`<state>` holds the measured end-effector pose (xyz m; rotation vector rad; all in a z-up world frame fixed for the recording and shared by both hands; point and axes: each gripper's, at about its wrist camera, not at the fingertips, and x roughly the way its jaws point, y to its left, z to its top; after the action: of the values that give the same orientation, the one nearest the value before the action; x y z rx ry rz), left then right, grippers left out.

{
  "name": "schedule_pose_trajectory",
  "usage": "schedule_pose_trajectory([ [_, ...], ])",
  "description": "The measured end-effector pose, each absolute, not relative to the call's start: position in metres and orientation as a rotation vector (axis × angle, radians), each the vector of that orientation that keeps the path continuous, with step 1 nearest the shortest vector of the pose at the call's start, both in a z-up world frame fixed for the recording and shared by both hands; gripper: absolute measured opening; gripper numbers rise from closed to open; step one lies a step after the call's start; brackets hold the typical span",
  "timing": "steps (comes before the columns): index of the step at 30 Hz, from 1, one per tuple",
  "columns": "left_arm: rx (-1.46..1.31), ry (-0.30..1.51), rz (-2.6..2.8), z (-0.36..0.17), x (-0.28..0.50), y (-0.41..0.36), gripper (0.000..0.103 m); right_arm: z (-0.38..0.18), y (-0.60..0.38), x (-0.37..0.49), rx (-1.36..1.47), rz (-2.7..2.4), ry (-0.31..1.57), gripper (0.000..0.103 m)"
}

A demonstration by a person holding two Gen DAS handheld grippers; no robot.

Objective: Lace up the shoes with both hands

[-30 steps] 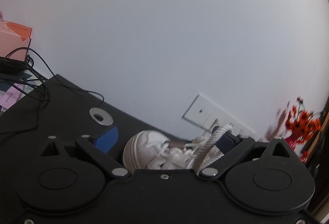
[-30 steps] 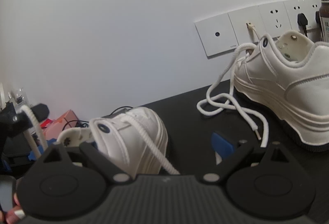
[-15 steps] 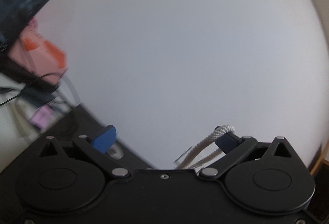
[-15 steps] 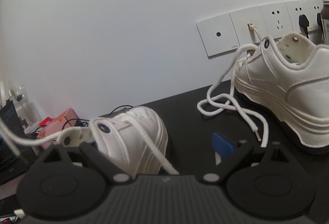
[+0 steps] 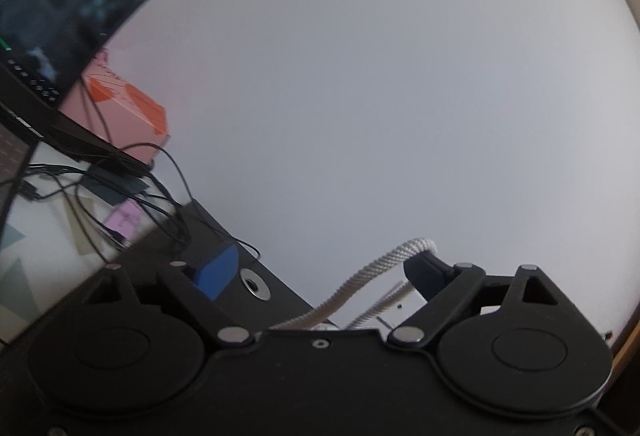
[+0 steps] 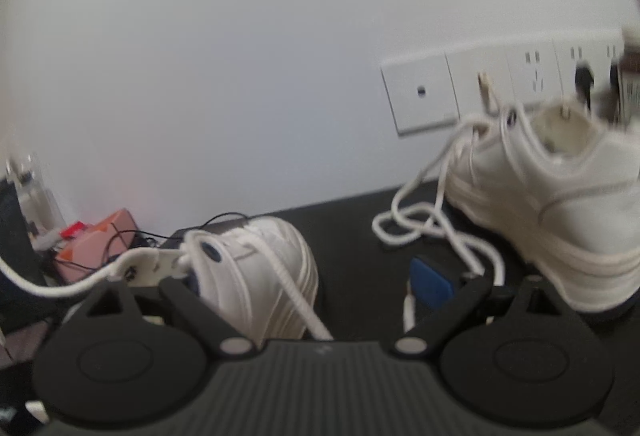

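My left claw is spread wide but closing; a white lace loops over its right pad at four o'clock, not pinched. Ahead is bare wall; the black table edge slants from nine toward six. A second ago the near shoe showed between these pads; now only lace does, and a laptop has swung in at ten. My right claw stands spread around the near shoe, which fills seven o'clock; I cannot tell if its pads touch. The far shoe sits at three, well apart, open table between. That view has barely changed.
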<state>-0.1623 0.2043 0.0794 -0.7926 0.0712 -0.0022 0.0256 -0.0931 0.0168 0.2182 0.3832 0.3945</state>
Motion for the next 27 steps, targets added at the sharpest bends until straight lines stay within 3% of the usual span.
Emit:
schedule_pose_trajectory([
  [1, -0.775, 0.079, -0.004, 0.080, -0.159, 0.199, 0.076, 0.019, -0.092, 0.020, 0.196, 0.403, 0.345, 0.092],
  [5, -0.721, 0.113, -0.054, 0.082, -0.142, 0.174, 0.059, 0.031, -0.090, -0.009, 0.133, 0.430, 0.151, 0.092],
  [6, -0.703, 0.125, -0.079, 0.083, -0.137, 0.166, 0.049, 0.034, -0.091, -0.017, 0.127, 0.435, 0.095, 0.092],
  [7, -0.684, 0.136, -0.100, 0.085, -0.132, 0.159, 0.046, 0.037, -0.093, -0.024, 0.131, 0.438, 0.047, 0.093],
  [19, -0.686, 0.171, -0.285, 0.088, -0.098, 0.117, 0.044, 0.047, -0.107, -0.076, 0.120, 0.590, -0.296, 0.090],
  [23, -0.703, 0.200, -0.290, 0.080, -0.080, 0.122, 0.044, 0.048, -0.109, -0.083, 0.095, 0.635, -0.318, 0.070],
  [27, -0.750, 0.205, -0.349, 0.077, -0.062, 0.126, 0.044, 0.045, -0.105, -0.080, 0.059, 0.656, -0.275, 0.064],
])
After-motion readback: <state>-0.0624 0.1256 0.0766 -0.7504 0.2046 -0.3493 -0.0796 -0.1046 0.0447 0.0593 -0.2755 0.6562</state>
